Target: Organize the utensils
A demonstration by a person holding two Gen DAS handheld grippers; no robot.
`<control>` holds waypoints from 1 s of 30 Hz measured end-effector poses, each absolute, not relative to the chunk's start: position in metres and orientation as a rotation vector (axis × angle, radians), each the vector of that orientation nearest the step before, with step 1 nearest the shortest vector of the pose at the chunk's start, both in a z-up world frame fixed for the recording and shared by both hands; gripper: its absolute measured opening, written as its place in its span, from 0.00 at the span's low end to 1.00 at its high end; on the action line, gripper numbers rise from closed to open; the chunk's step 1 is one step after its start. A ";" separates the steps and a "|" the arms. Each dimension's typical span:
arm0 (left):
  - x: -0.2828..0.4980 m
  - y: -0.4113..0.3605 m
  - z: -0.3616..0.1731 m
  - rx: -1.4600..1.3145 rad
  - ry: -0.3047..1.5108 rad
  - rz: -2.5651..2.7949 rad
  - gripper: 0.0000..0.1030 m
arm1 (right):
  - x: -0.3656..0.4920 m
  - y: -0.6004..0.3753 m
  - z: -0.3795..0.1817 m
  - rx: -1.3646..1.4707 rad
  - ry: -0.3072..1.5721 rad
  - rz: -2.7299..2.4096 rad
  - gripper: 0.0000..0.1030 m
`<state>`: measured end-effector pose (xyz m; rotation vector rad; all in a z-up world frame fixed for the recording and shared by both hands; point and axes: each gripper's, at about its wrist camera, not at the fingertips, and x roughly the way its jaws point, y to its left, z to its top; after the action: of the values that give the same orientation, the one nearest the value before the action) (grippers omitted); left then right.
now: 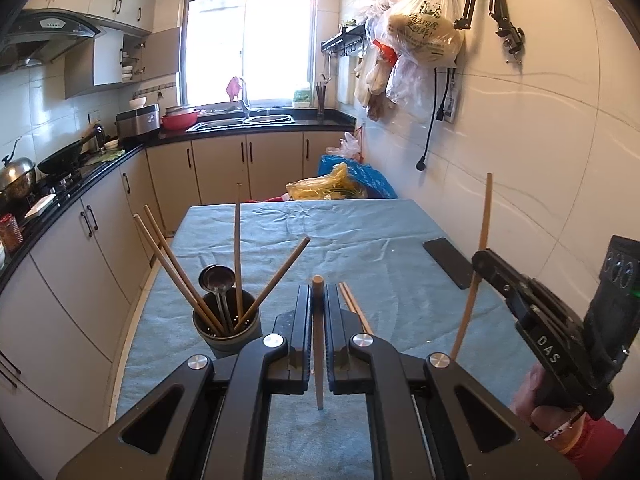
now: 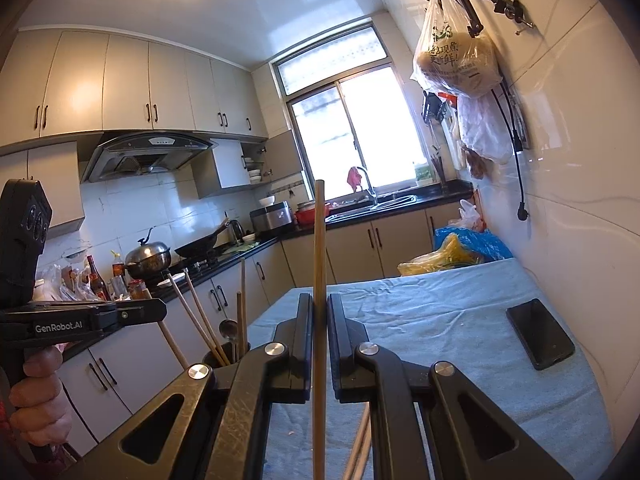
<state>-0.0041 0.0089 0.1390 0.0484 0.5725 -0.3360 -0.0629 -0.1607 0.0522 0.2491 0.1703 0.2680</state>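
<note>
Both sets of jaws are pinched shut, each on one wooden chopstick. At bottom centre of the left wrist view, the left gripper (image 1: 318,300) clamps a chopstick (image 1: 318,344) that points almost along the fingers, its blunt end poking out past the tips. Bottom centre of the right wrist view, the right gripper (image 2: 320,320) nips a second chopstick (image 2: 319,248) that stands nearly upright and crosses the window behind it.

Left of centre on the blue-clothed surface (image 1: 360,232) stands the dark utensil holder (image 1: 227,326), already bristling with chopsticks leaning out in all directions and two metal spoons (image 1: 218,278). Two loose chopsticks (image 1: 354,308) lie on the cloth just right of the left gripper's fingers. A black phone (image 1: 450,262) lies toward the right edge by the tiled wall, well apart from the holder.

Only the left wrist view shows the holder's whole rim and the right gripper from the side at lower right, with a hand (image 1: 536,400) on its grip. Only the right wrist view shows the ceiling light and the bottles (image 2: 96,276) by the stove at middle left.
</note>
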 end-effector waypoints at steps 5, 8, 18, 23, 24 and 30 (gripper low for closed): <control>-0.008 0.022 0.155 0.022 0.555 -0.336 0.05 | -0.059 -0.154 0.057 0.259 0.176 0.301 0.07; -0.011 0.032 0.168 0.010 0.538 -0.327 0.05 | -0.057 -0.147 0.065 0.255 0.164 0.324 0.07; -0.018 0.061 0.220 0.037 0.441 -0.274 0.05 | -0.039 -0.108 0.108 0.250 0.115 0.426 0.07; -0.006 0.073 0.237 0.048 0.410 -0.235 0.05 | -0.019 -0.083 0.135 0.249 0.096 0.463 0.07; -0.002 0.075 0.239 0.049 0.405 -0.225 0.05 | -0.013 -0.078 0.139 0.255 0.098 0.467 0.07; 0.036 0.090 0.243 0.000 0.415 -0.205 0.05 | 0.030 -0.037 0.152 0.263 0.122 0.456 0.07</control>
<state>0.0359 0.0902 0.2433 -0.0002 0.4153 -0.2053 0.0301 -0.0368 0.1515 0.2630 0.1223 0.4559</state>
